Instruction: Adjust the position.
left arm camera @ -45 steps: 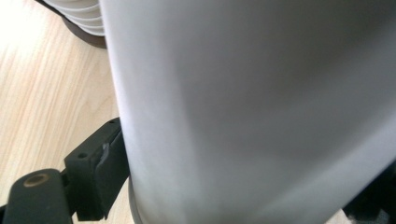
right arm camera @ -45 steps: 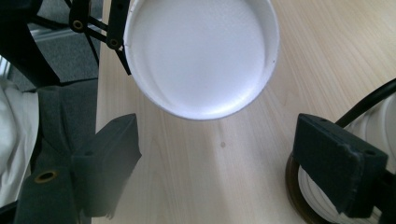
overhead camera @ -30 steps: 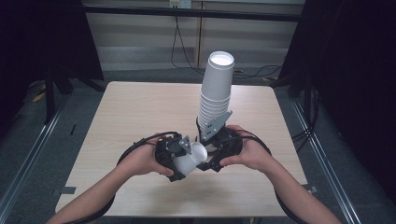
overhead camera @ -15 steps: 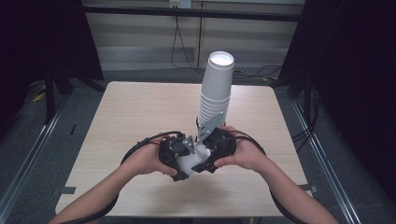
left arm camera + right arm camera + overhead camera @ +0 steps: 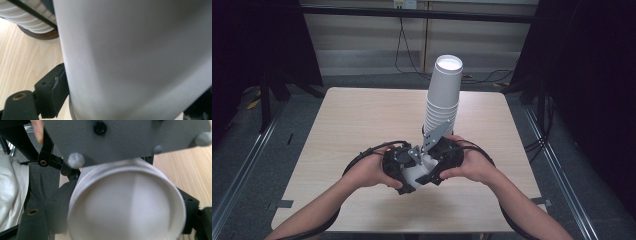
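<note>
Hands meet near the front middle of the table point(image 5: 362, 120) in the high view, and between them we see our left claw point(image 5: 404, 170) and right claw point(image 5: 437, 162) pressed around one white paper cup point(image 5: 419, 172). Just behind the hands a tall stack of cups point(image 5: 443, 95) stands mouth down on the wood, leaning slightly.

From the left claw view, the cup point(image 5: 135, 60) sits right against the lens, its white wall between the black jaws; the jaw on the left of that view touches its side, so our left claw has hold of it at a narrow opening. The ribbed rims of the stack point(image 5: 27, 20) show at the upper left, resting on the table point(image 5: 22, 65).

From the right claw view, the cup's closed bottom point(image 5: 127, 207) faces us, with a black jaw on each side of it. Our right claw's jaws have just been closing on the cup, and they now hug its wall. The left claw's grey plate point(image 5: 125, 137) hangs just above the cup.
</note>
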### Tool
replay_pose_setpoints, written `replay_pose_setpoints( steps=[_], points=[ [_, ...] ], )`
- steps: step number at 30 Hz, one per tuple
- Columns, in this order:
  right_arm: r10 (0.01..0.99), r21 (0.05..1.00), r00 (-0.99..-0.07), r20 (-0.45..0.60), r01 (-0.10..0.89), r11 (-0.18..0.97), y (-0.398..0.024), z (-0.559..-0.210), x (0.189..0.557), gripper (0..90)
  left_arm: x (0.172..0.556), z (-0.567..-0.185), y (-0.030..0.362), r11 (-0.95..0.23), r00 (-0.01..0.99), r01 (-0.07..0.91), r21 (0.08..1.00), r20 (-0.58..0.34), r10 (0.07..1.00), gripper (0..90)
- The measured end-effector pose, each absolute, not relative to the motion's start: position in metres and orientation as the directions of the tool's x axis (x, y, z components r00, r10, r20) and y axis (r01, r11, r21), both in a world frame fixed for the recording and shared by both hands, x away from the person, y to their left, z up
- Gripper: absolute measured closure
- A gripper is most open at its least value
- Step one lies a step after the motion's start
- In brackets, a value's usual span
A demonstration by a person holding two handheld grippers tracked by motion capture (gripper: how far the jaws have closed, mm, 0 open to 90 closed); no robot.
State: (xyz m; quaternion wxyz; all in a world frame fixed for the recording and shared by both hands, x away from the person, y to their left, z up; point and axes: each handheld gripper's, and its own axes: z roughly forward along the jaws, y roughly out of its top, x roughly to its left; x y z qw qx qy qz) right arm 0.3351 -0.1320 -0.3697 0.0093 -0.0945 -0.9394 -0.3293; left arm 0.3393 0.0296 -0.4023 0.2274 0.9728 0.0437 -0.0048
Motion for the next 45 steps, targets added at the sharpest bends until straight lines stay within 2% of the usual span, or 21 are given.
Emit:
replay_pose_setpoints(
  steps=[2, 10, 24, 45],
  points=[
    [0.176, 0.614, -0.982, 0.067, 0.18, 0.768, -0.131, -0.37, 0.334, 20.8, 0.34, -0.402, 0.03, -0.893, 0.996, 0.078, 0.444, -0.003, 0.086, 12.5],
    [0.184, 0.633, -0.98, 0.073, 0.188, 0.751, -0.132, -0.37, 0.333, 22.6, 0.339, -0.403, 0.031, -0.885, 0.996, 0.091, 0.457, -0.034, 0.084, 12.6],
    [0.213, 0.648, -0.973, 0.087, 0.218, 0.73, -0.137, -0.371, 0.332, 22.4, 0.341, -0.402, 0.039, -0.864, 0.998, 0.051, 0.502, -0.007, 0.055, 9.5],
    [0.234, 0.665, -0.969, 0.076, 0.224, 0.712, -0.139, -0.37, 0.331, 22.5, 0.343, -0.4, 0.047, -0.822, 0.997, 0.068, 0.566, -0.014, 0.073, 8.0]
  ],
)
